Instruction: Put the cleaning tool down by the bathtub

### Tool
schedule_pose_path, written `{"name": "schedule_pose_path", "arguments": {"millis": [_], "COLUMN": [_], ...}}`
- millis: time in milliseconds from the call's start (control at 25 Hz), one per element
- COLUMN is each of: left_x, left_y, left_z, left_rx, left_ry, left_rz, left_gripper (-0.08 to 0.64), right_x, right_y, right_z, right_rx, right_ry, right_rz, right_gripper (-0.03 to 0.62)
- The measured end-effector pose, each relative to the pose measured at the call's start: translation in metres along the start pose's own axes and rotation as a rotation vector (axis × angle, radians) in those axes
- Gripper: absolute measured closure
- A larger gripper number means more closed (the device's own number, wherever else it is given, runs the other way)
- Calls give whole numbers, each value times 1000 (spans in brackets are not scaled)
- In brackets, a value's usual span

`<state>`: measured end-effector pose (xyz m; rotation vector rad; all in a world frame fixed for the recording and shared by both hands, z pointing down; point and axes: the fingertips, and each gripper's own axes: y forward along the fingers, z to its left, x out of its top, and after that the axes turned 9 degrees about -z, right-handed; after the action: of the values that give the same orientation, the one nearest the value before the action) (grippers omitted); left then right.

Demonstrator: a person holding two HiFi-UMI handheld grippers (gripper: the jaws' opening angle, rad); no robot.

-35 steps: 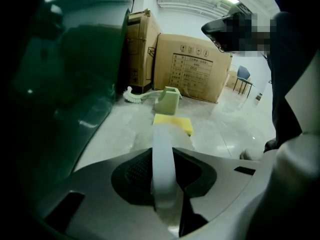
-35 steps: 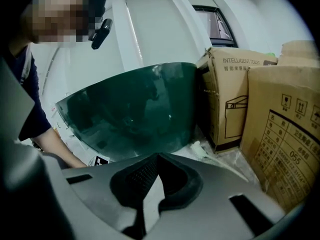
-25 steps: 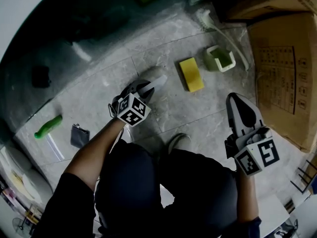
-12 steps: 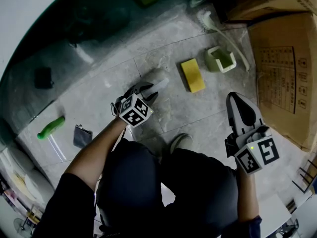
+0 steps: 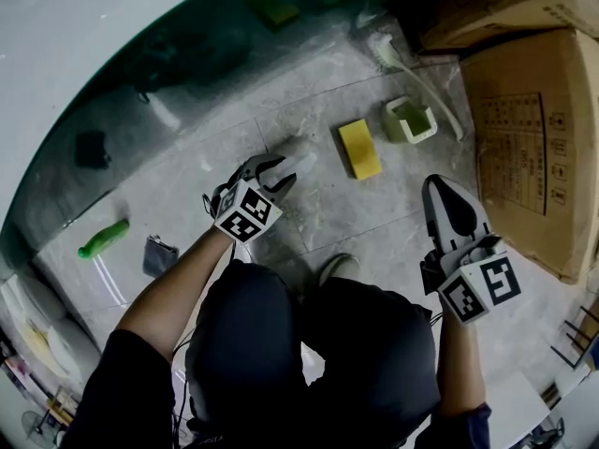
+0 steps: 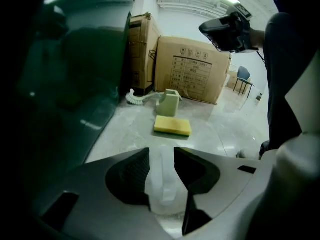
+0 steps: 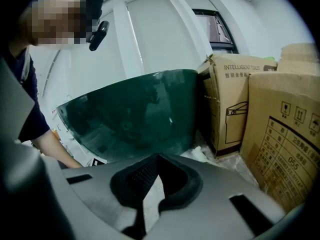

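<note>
The cleaning tool [image 5: 293, 163], a whitish translucent piece, lies on the grey floor near the dark green bathtub [image 5: 140, 73]. My left gripper [image 5: 271, 169] sits over its near end. In the left gripper view the tool [image 6: 161, 176] runs between the jaws of the left gripper [image 6: 161, 151], which are opening and stand slightly apart from it. My right gripper [image 5: 450, 204] hovers at the right above the floor, away from the tool. Its jaw tips meet in the right gripper view, so the right gripper [image 7: 159, 157] is shut on nothing.
Beyond the tool lie a yellow sponge [image 5: 359, 149], a pale green holder [image 5: 410, 120] and a white brush [image 5: 402, 59]. Cardboard boxes [image 5: 524, 129] stand at the right. A green-handled tool [image 5: 103, 238] and a dark pouch [image 5: 159, 255] lie at the left. The person's shoe [image 5: 335, 267] is close below.
The left jaws have spread apart around the white tool, which now rests on the floor. The left gripper shifted slightly. The right gripper has barely moved.
</note>
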<state>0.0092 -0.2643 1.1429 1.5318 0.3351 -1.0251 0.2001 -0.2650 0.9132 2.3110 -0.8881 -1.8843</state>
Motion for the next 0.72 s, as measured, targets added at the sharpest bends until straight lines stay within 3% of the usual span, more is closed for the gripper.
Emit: {"name": "schedule_pose_path", "arguments": {"millis": [320,720], "left_x": [91,228], "left_y": [-67,-189], "left_z": [7,-16], "left_rx": [71,88], "left_ry": [-29,-36], "left_rz": [-107,-200], "left_gripper": [390,390], "right_x": [48,166], "right_y": [-21,-82], "right_z": [13,66], "right_rx": [-10,-17], "right_ry": [13,21], "right_rz": [-28,-43], "right_gripper": [591,591]}}
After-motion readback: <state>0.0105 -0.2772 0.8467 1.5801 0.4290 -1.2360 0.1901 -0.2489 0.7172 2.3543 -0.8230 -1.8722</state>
